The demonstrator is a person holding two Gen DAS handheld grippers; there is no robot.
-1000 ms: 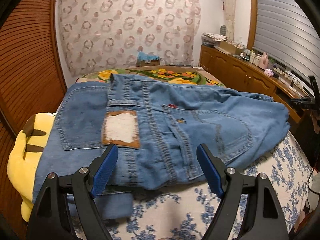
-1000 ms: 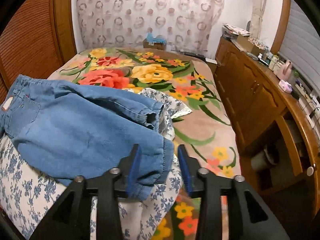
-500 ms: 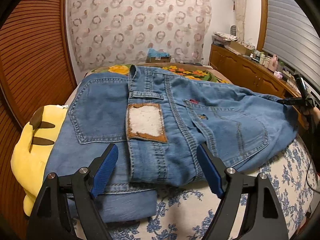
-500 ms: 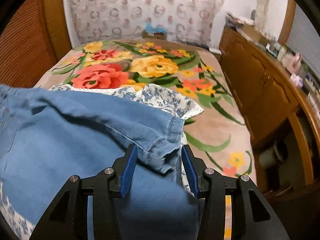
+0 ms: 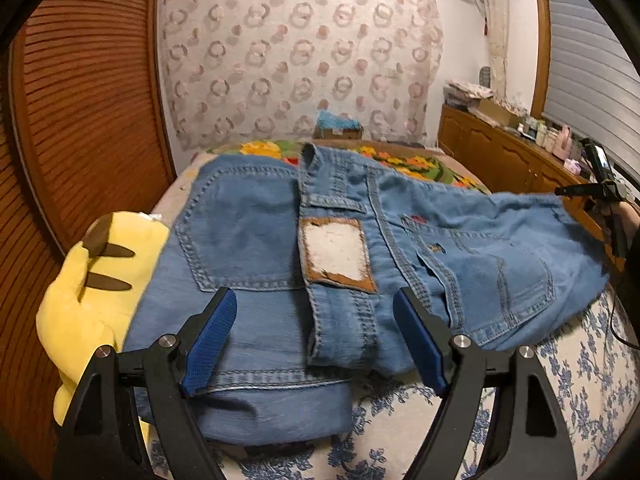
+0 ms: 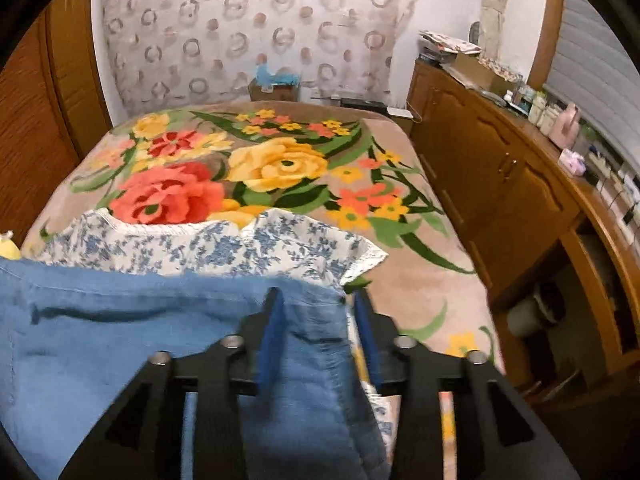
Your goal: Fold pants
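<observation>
Folded blue jeans [image 5: 440, 248] lie back side up on the bed, with a worn brown-edged waist patch [image 5: 336, 254] facing me. My left gripper [image 5: 314, 300] hovers open over the near waist edge, its blue pads apart and nothing between them. At the far right end of the jeans is my right gripper [image 5: 592, 190]. In the right wrist view the frayed leg hem [image 6: 320, 320] sits between the fingers of the right gripper [image 6: 316, 300]. Its jaws are opening, and a thin gap shows beside the right pad.
A yellow plush toy [image 5: 92, 280] lies at the left under the jeans' edge. A blue-flowered white sheet [image 6: 200, 244] covers the near bed, and a big-flowered blanket [image 6: 280, 168] lies beyond it. A wooden cabinet [image 6: 500, 184] runs along the right and a slatted wooden door [image 5: 80, 120] along the left.
The right gripper has moved along the bed with the leg hem between its jaws, and the hem now sits deeper between them. The left gripper has shifted slightly nearer the waist.
</observation>
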